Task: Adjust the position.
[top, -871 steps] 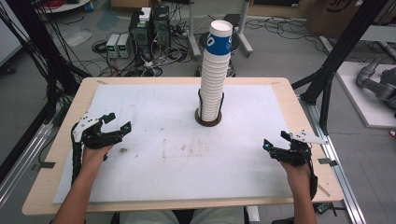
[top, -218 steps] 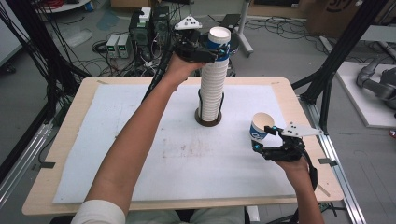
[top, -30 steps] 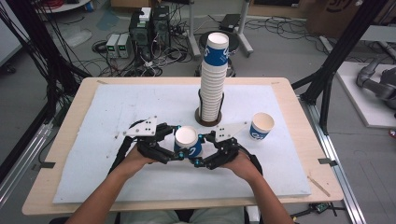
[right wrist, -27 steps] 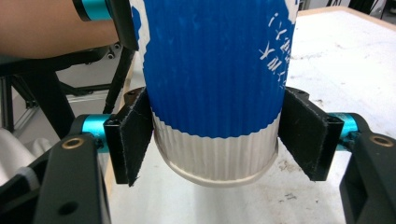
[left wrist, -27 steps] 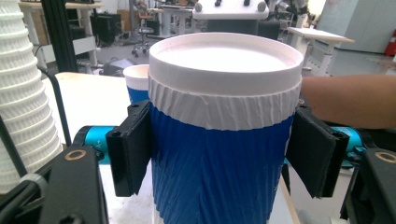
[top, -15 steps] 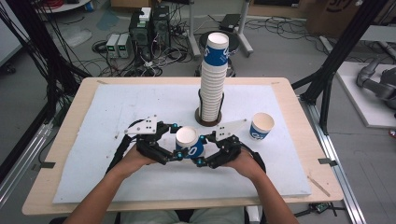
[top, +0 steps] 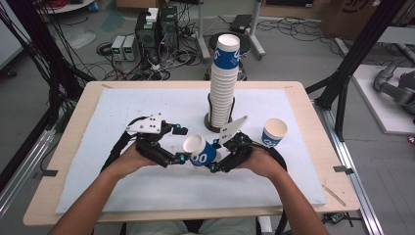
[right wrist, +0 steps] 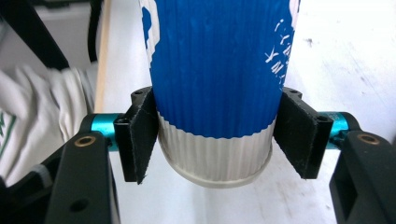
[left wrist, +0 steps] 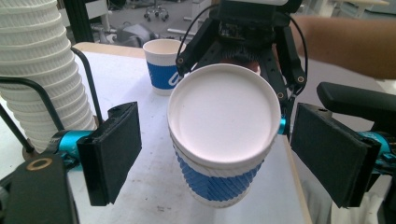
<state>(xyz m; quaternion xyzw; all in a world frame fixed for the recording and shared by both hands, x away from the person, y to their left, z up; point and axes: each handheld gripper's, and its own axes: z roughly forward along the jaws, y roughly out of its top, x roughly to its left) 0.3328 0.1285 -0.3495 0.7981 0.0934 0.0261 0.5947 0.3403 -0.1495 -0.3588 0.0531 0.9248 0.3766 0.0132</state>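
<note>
Paper cup (top: 199, 150) clamped near its base by right gripper (top: 219, 162), left gripper (top: 177, 157) jaws apart around its rim; one cup (top: 273, 132) already set out, tall stack (top: 224, 83) remains.

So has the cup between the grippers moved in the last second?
Yes. The held cup has tipped over, its mouth now leaning toward the left gripper, while staying the same way in front of the cup stack.

A light wooden table (top: 78, 147) carries a white mat (top: 161, 191) over most of its top. On the mat, a tall cup stack (top: 224, 83) stands in a dark ring holder (top: 211, 123). A single upright paper cup (top: 274, 132) sits right of that stack, nearer the person.
</note>
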